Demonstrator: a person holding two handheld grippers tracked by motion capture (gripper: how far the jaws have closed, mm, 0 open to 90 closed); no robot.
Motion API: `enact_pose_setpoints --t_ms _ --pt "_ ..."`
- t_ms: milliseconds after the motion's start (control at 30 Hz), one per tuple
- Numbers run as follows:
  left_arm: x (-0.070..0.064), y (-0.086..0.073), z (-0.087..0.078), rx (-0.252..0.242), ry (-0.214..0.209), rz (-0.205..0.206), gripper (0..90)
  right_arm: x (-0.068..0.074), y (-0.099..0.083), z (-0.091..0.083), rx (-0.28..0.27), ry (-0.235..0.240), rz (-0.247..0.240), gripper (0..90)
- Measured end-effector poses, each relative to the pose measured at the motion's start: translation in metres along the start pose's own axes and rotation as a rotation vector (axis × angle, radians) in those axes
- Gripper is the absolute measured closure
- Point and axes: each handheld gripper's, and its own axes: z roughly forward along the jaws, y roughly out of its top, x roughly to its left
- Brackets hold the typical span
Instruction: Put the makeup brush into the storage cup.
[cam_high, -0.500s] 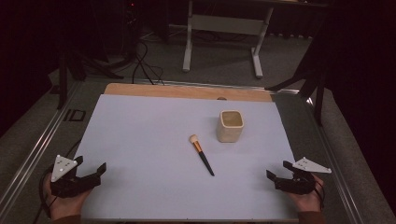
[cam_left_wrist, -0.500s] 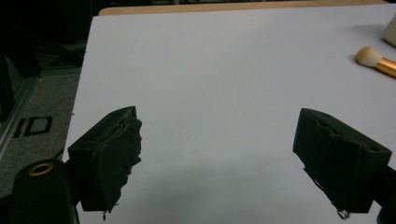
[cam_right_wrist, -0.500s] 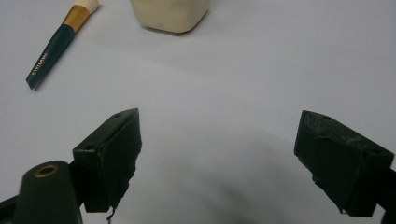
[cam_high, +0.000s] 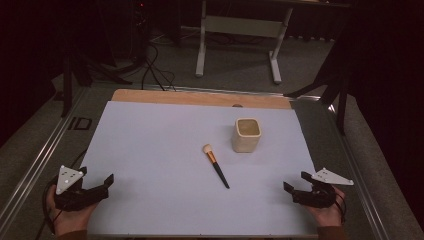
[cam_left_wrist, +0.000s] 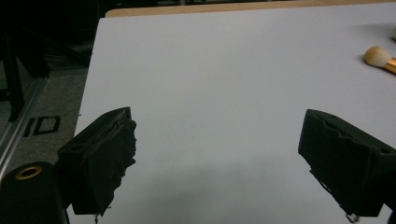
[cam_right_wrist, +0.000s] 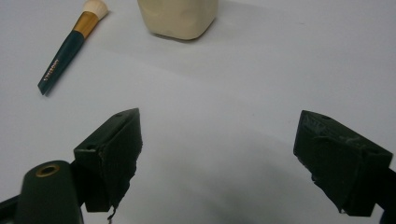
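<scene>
A makeup brush (cam_high: 216, 165) with a cream head, gold ferrule and dark handle lies flat near the middle of the white mat (cam_high: 165, 150). In the right gripper view the brush (cam_right_wrist: 70, 44) is at the upper left. A cream square cup (cam_high: 246, 134) stands upright just right of it, and the cup (cam_right_wrist: 180, 16) is cut off at the top of the right gripper view. My left gripper (cam_high: 98, 182) rests open at the mat's near left corner, jaws wide apart with nothing between them (cam_left_wrist: 217, 163). My right gripper (cam_high: 297, 182) is open at the near right corner, jaws empty (cam_right_wrist: 217, 158).
The mat lies on a wooden board (cam_high: 200, 97) inside a metal-railed table frame (cam_high: 45, 150). Beyond the table stand a white stand's legs (cam_high: 237, 55), cables (cam_high: 150, 70) and dark tripod legs (cam_high: 330, 85).
</scene>
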Motion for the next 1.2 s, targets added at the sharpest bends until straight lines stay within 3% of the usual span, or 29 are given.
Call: enact_pose_setpoints --t_ms 433,867,1200 --pt "0.000 -0.001 -0.001 -0.008 0.009 -0.009 10.9 0.009 0.012 -0.004 -0.010 0.018 -0.018 14.9" --pt "-0.002 -0.001 -0.001 -0.010 0.009 0.000 10.8 0.023 0.034 -0.003 -0.013 0.075 -0.061 14.9" --pt "-0.001 0.000 -0.001 -0.010 0.008 0.000 10.9 0.041 0.059 0.008 0.002 0.114 -0.114 15.2"
